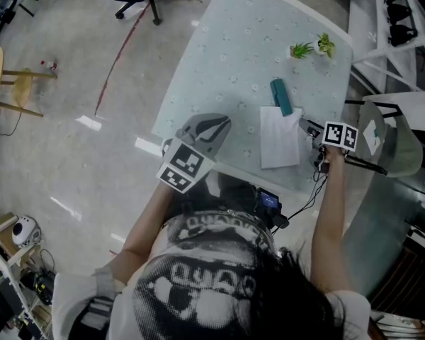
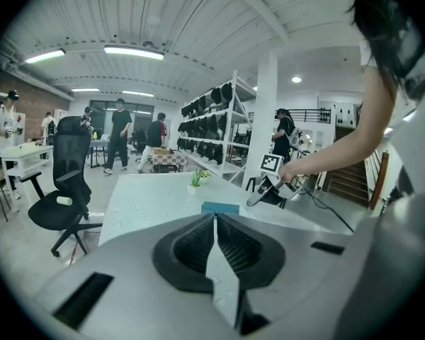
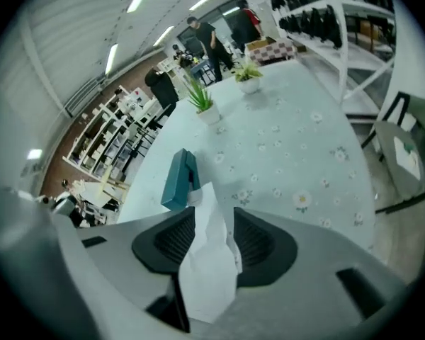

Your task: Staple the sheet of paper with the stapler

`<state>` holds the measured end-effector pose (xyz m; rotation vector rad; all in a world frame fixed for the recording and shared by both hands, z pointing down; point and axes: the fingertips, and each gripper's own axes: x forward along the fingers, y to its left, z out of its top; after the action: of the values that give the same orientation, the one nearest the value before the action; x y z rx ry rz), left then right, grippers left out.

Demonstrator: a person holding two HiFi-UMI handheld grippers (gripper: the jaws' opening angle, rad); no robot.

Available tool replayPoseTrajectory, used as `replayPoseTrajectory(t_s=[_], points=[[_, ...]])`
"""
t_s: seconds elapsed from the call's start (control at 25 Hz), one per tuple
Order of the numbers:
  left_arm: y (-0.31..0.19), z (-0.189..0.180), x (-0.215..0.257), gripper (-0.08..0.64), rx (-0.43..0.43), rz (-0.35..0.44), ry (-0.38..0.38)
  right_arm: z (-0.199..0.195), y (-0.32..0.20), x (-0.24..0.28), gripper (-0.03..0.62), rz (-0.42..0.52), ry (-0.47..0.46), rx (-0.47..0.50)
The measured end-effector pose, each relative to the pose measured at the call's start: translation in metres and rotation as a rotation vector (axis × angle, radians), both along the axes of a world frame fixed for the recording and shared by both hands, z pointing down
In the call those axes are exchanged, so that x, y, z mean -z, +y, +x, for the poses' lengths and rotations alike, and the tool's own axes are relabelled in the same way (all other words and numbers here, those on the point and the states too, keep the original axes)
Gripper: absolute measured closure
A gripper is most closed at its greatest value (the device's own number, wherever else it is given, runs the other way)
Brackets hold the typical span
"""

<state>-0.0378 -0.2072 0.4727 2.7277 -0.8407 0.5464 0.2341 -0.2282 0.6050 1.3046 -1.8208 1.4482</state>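
Just this side of the stapler (image 1: 281,96), the sheet of paper (image 1: 280,139) lies on the bench (image 1: 227,55), its far edge at the stapler's near end. I cannot tell whether a corner already sits in the mouth. My right gripper (image 3: 212,217) stands open at the sheet's edge, to the right of the stapler and nearer me. The paper rises buckled between the jaws, and the pads are not pressing on it. My left gripper (image 2: 216,222) is closed on nothing and hovers well to the left of the stapler, over the near edge of the bench.

The risk I see is the loose sheet. With nothing pinning it, it could slide away from the stapler, and the staple would then miss or catch only the very edge. The buckle could also fold into a crease if I close on it. Pressing the stapler off-centre with a closed gripper could tip or skid it on the smooth bench.
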Motion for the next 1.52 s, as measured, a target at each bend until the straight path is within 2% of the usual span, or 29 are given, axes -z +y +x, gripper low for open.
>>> replayPoseTrajectory(t_s=[0.16,0.32,0.48,0.92,1.04,1.2,1.52], points=[[0.0,-0.006,0.003,0.551,0.004,0.0,0.007,-0.019,-0.018,0.029,0.51,0.092,0.08,0.105],[-0.001,-0.006,0.005,0.551,0.002,0.006,0.016,-0.051,-0.034,0.041,0.552,0.123,0.099,0.212],[0.0,-0.01,0.004,0.55,0.011,0.006,0.025,-0.069,-0.037,0.022,0.592,0.054,0.185,0.334],[-0.006,-0.027,0.002,0.551,0.061,-0.002,0.054,-0.072,-0.029,-0.001,0.589,-0.156,0.37,0.614],[-0.009,-0.03,-0.001,0.55,0.069,-0.009,0.057,-0.073,-0.03,-0.002,0.587,-0.193,0.397,0.652],[-0.014,-0.028,-0.005,0.55,0.072,-0.02,0.06,-0.077,-0.032,-0.002,0.586,-0.233,0.379,0.664],[-0.015,0.006,-0.007,0.55,-0.009,-0.011,0.074,-0.075,-0.033,-0.004,0.586,-0.235,0.395,0.667]])
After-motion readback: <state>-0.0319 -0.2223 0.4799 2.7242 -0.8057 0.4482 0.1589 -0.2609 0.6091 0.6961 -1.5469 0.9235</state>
